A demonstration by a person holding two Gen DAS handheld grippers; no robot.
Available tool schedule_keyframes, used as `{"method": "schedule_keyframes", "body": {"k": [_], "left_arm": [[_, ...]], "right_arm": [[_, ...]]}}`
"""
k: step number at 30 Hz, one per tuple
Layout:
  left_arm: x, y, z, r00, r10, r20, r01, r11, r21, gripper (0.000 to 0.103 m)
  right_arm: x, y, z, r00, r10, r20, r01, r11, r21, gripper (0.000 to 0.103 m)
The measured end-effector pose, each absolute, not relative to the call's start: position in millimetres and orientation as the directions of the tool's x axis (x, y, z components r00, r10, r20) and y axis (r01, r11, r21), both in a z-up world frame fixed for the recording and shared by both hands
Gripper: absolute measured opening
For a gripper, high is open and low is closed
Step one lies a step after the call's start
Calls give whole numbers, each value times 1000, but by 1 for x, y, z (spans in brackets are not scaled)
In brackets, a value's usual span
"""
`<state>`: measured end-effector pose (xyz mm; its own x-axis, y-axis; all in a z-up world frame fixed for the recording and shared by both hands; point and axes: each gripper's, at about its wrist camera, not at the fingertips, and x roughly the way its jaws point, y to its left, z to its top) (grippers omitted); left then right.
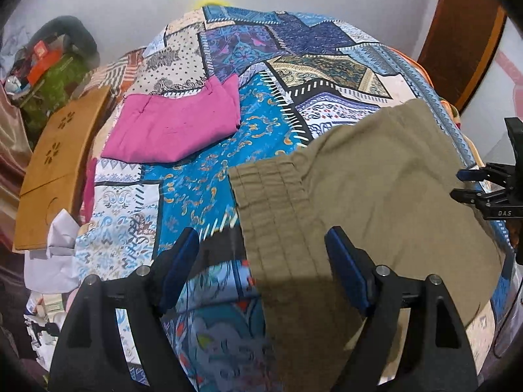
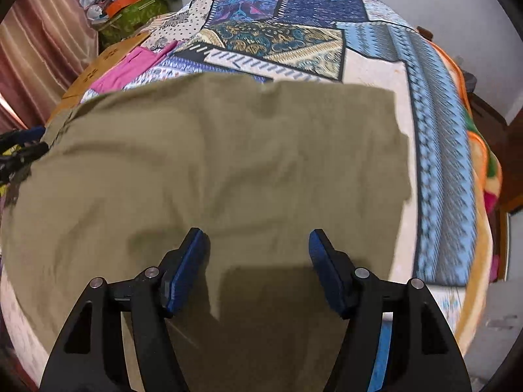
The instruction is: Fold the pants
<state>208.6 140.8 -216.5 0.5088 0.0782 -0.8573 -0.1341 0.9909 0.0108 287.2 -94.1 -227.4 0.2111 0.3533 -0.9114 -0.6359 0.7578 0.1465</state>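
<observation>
Pants (image 1: 369, 176) of olive-khaki cloth lie spread flat on a bed covered by a patchwork bedspread (image 1: 261, 49) of blue, cream and purple panels; their ribbed elastic waistband (image 1: 271, 202) lies at the garment's left end in the left wrist view, and in the right wrist view the fabric fills most of the picture up to a straight edge at the far side. The left gripper (image 1: 261, 241) hovers over the waistband with its blue-padded jaws standing wide apart, one finger over the bedspread and the other over the cloth, nothing pinched between them. The right gripper (image 2: 258, 238) hangs above the middle of the pants, its jaws likewise parted with only flat fabric showing below them and no fold caught. The only writing that can be read is "DAS", in white letters on the black body of the right gripper where it shows at the right edge of the left wrist view. A folded pink garment (image 1: 176, 127) lies on the bedspread beyond the waistband, well apart from the pants. Beside the bed a wooden board (image 1: 62, 170) with flower-shaped cutouts lies next to the pink garment. Farther back, a green patterned bag (image 1: 55, 88) is stuffed with items, among them an orange box (image 1: 44, 60) whose print is too blurred to read.
</observation>
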Motion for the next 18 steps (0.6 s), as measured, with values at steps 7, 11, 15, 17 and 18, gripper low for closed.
{"method": "schedule_keyframes", "body": {"k": [7,11,15,17,18], "left_arm": [[190,134,-206,492,101,-865,-126,991,45,81],[176,134,-186,523,98,-847,-143,989,26,81],[161,138,-170,549,56,-834,-177,983,-50,81],[151,139,-164,558,25,-829,-198,975,-104,81],[148,138,-163,560,11,-828,-205,971,-126,81]], "right_arm": [[253,-119,-221,240,308,-921,-613,783,102,63],[240,-126,-208,274,298,-914,-587,805,86,63],[225,-125,-183,327,327,-887,-592,802,78,63],[218,-119,-168,355,356,-864,-605,792,79,63],[213,-116,-160,366,375,-852,-612,786,82,63]]}}
